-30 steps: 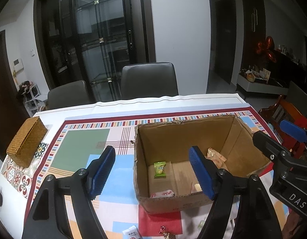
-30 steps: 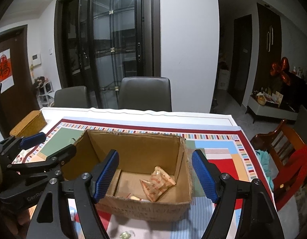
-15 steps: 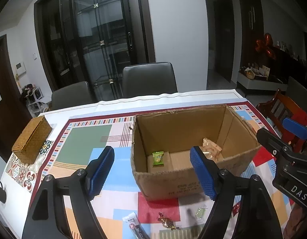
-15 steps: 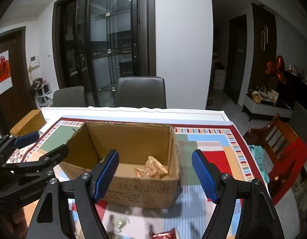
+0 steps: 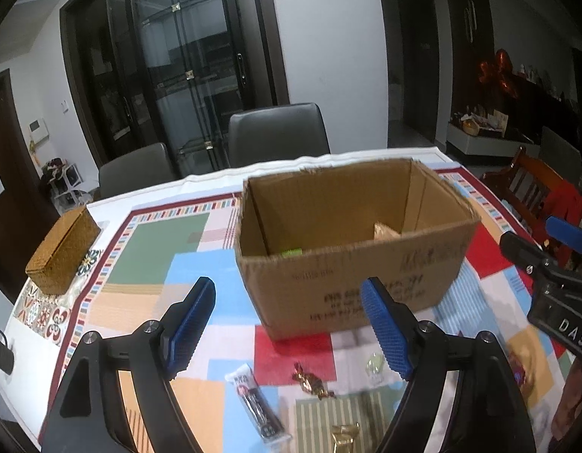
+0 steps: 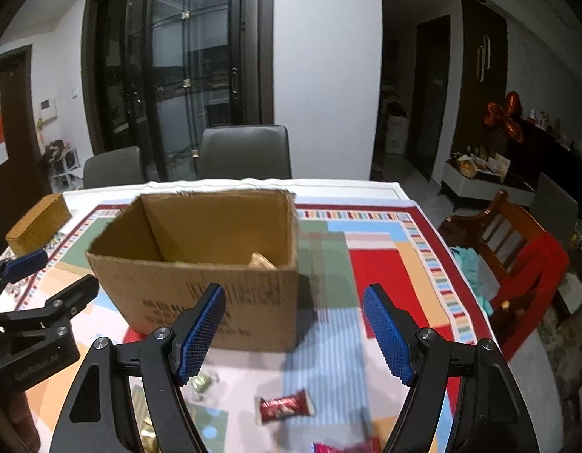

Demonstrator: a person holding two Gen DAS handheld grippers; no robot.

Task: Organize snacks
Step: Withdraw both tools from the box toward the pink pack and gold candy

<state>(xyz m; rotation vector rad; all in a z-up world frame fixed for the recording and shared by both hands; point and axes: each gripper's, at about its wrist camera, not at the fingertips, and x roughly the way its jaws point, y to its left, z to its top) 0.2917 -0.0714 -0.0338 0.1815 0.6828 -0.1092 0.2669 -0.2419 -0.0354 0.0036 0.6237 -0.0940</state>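
Observation:
An open cardboard box (image 5: 351, 264) (image 6: 200, 264) stands mid-table; a green packet (image 5: 291, 252) and a tan packet (image 5: 383, 231) (image 6: 260, 260) peek over its rim. Loose snacks lie in front of it: a black-and-white bar (image 5: 255, 404), a gold-brown candy (image 5: 310, 379), a pale candy (image 5: 376, 364) (image 6: 200, 381), a red packet (image 6: 285, 407). My left gripper (image 5: 289, 326) hangs open and empty above these snacks, short of the box. My right gripper (image 6: 293, 332) is open and empty too, before the box's right corner.
A wicker box (image 5: 62, 249) sits at the table's left edge. Grey chairs (image 5: 277, 132) stand behind the table, and a wooden chair with red cloth (image 6: 517, 264) at its right. A gold wrapper (image 5: 344, 438) and a pink-red wrapper (image 6: 347, 447) lie near the front edge.
Both grippers have drawn back from over the box toward the near edge and sunk a little. The box's inside is mostly hidden now, and loose snacks have come into view.

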